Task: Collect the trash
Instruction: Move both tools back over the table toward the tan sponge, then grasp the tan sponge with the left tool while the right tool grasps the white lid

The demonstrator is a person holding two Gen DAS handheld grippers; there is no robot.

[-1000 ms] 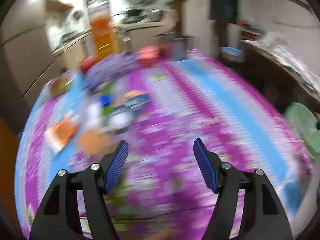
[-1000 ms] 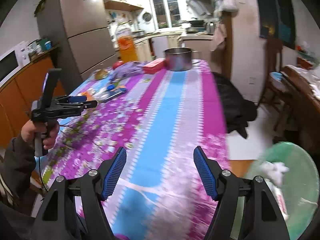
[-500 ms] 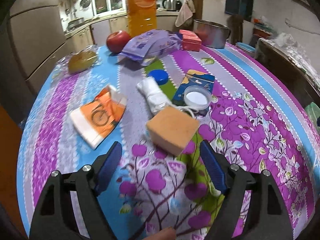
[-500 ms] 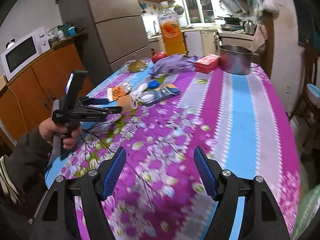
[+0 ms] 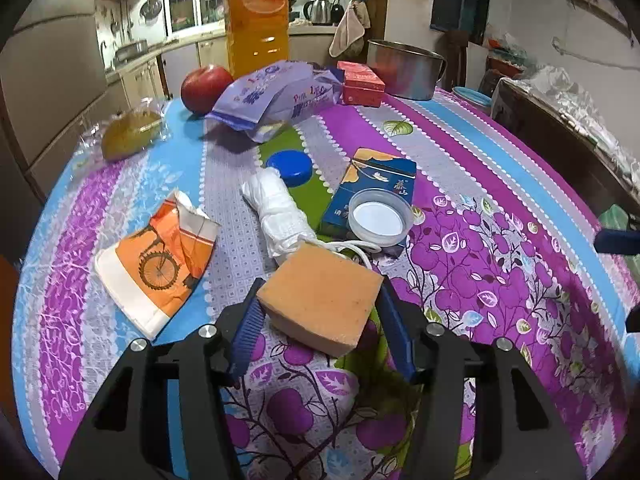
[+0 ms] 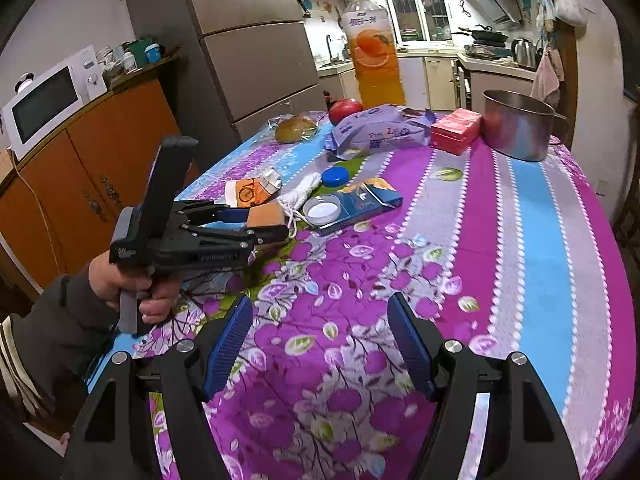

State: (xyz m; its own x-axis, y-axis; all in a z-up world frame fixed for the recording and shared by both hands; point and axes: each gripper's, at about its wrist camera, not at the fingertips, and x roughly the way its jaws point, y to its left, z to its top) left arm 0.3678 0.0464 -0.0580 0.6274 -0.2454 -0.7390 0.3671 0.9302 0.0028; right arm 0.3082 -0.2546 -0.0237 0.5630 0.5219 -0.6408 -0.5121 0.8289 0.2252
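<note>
Sponge (image 5: pixel 320 300), orange, sits on the flowered table (image 5: pixel 500 264) between the left tool (image 5: pixel 318 326), whose jaws have just been closing and now touch its sides. Crumpled tissue (image 5: pixel 276 210) lies just behind. Right tool (image 6: pixel 320 344) hangs wide, empty.

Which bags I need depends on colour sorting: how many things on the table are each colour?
Orange: 3 (sponge, paper cup, juice bottle)
Blue: 2 (cap, carton)
Red: 2 (apple, box)
White: 2 (lid, rolled bag)
Purple: 1 (packet)
Silver: 1 (pot)
Brown: 1 (bun)
Total: 12
</note>
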